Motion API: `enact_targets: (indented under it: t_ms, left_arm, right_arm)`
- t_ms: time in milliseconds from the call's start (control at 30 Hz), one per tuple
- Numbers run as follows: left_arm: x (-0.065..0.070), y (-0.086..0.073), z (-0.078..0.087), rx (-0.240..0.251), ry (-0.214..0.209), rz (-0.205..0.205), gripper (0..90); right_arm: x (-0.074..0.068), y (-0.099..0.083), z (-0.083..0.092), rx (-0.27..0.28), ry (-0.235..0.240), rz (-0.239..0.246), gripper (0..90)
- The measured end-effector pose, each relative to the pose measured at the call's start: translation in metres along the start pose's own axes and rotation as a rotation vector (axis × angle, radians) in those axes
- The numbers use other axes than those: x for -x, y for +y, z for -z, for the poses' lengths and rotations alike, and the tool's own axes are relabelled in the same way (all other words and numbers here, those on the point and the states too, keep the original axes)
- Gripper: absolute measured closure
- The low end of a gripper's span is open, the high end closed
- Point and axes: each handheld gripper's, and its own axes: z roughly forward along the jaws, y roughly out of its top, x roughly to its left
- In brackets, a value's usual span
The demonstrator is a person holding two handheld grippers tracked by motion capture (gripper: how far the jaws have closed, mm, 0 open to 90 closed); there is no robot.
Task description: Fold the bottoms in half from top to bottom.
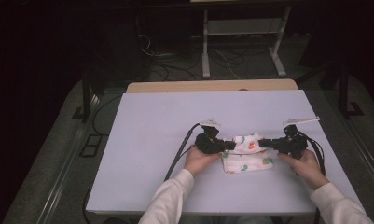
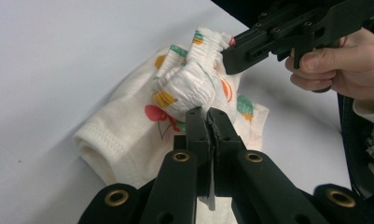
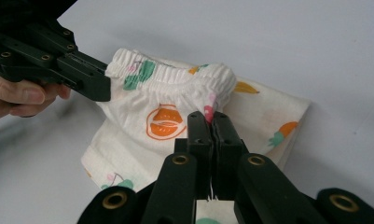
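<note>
Roughly centred on the near half of the counter [image 1: 152, 121], a small printed garment [image 1: 246, 154] lies between the two hands, its long axis running left to right along the line that joins them. Left hand-held gripper [image 1: 230, 145]: comes in from the left, jaws together and clamped on the left end of the gathered waistband [image 2: 194, 77]; in the left gripper view the bunched elastic rises straight off the jaw tips. Right hand-held gripper [image 1: 264, 143]: comes in from the right, jaws likewise pinched shut on the waistband's other end, where a pink print sits at the tips in the right gripper view. Both are equally close to the cloth, since each already has hold of it; neither has the advantage. Relation that matters, as I judge it: the waistband spans the gap between the two sets of jaws and is lifted clear of the lower layers, which rest on the counter, so any next move (a stretch, a lift or a fold) would turn on keeping the two grips level along that left-right line. Purpose not stated, so that stays a guess. Garment itself: cream knit, soft and rumpled, printed with orange, green, yellow and pink fruit shapes; a ribbed, stitched hem [image 2: 98, 140] shows at the low left in the left gripper view; lower body folded flat in layers. Likely to sag and slip if one grip loosens.
</note>
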Motion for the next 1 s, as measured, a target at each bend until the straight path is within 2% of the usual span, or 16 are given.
enact_targets:
  t_ms: [233,267,333,367,400,467,567,733,1000]
  left_arm:
    - [0.0,-0.007,-0.002,-0.012,0.0,-0.01,87.8]
    - [0.0,-0.007,-0.003,-0.013,0.0,-0.012,87.8]
    - [0.0,-0.008,-0.003,-0.018,-0.001,-0.016,87.8]
    - [0.0,-0.008,-0.004,-0.019,-0.001,-0.02,87.8]
    - [0.0,-0.008,-0.004,-0.02,-0.001,-0.024,87.8]
    - [0.0,-0.009,-0.005,-0.023,-0.002,-0.026,87.8]
    - [0.0,-0.009,-0.006,-0.027,-0.002,-0.028,87.7]
    - [0.0,-0.009,-0.005,-0.026,-0.001,-0.029,87.7]
    - [0.001,-0.01,-0.005,-0.019,-0.003,-0.027,87.6]
  right_arm:
    - [0.001,-0.006,-0.002,-0.023,0.006,-0.008,85.3]
    - [0.0,-0.006,-0.002,-0.028,0.006,-0.013,82.2]
    - [-0.001,-0.005,-0.003,-0.037,-0.012,-0.007,62.9]
    - [-0.004,-0.004,-0.003,-0.038,-0.042,0.003,55.4]
    - [-0.005,-0.003,-0.003,-0.038,-0.053,0.008,51.6]
    - [-0.005,-0.002,-0.004,-0.034,-0.038,0.01,44.6]
    - [-0.007,0.004,-0.006,-0.038,-0.055,0.01,37.8]
    - [-0.011,0.02,-0.008,-0.019,-0.023,0.012,35.2]
    - [-0.02,0.046,-0.018,-0.037,-0.025,0.056,38.9]
